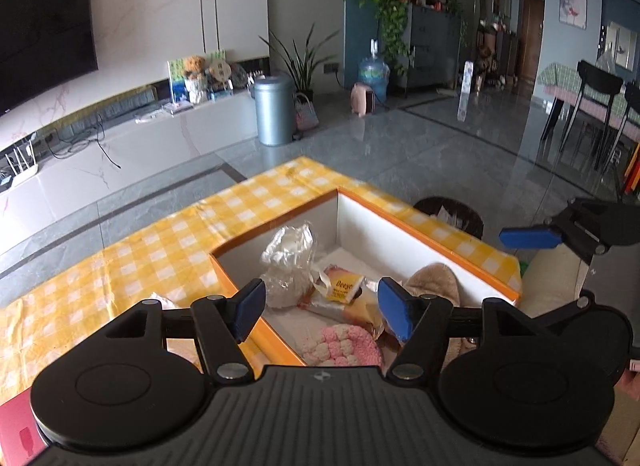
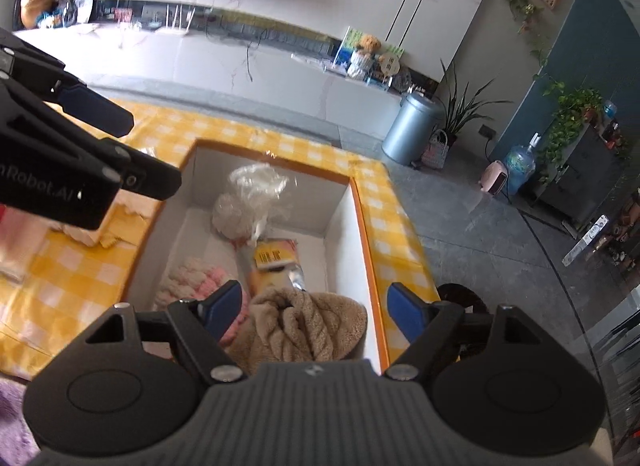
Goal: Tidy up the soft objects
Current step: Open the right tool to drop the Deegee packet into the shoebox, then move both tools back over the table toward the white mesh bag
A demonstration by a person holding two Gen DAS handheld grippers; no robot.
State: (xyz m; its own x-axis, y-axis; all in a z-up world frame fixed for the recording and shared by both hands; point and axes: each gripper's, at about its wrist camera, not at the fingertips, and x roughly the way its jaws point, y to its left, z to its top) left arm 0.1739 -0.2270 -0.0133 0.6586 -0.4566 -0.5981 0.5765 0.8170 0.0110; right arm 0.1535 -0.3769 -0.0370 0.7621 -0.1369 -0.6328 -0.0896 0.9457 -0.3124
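An orange-rimmed box [image 1: 380, 234] [image 2: 340, 217] with white walls stands on the yellow checked cloth. In it lie a clear plastic bag of white stuff [image 1: 288, 262] [image 2: 244, 201], a wrapped cake with a yellow label [image 1: 342, 290] [image 2: 276, 258], a pink and white knitted piece [image 1: 344, 346] [image 2: 192, 278] and a beige fluffy towel [image 1: 434, 284] [image 2: 304, 326]. My left gripper [image 1: 320, 308] hovers open above the box's near end, nothing between its pads. My right gripper [image 2: 316, 310] is open above the towel, not touching it. Each gripper also shows at the edge of the other's view.
The yellow checked tablecloth [image 1: 140, 250] spreads left of the box, with pale soft items [image 2: 120, 205] on it. A dark wastebasket [image 1: 448, 213] stands past the table's far edge. A silver bin [image 1: 274, 109] stands on the floor. Purple fluff [image 2: 12, 406] shows at the near left.
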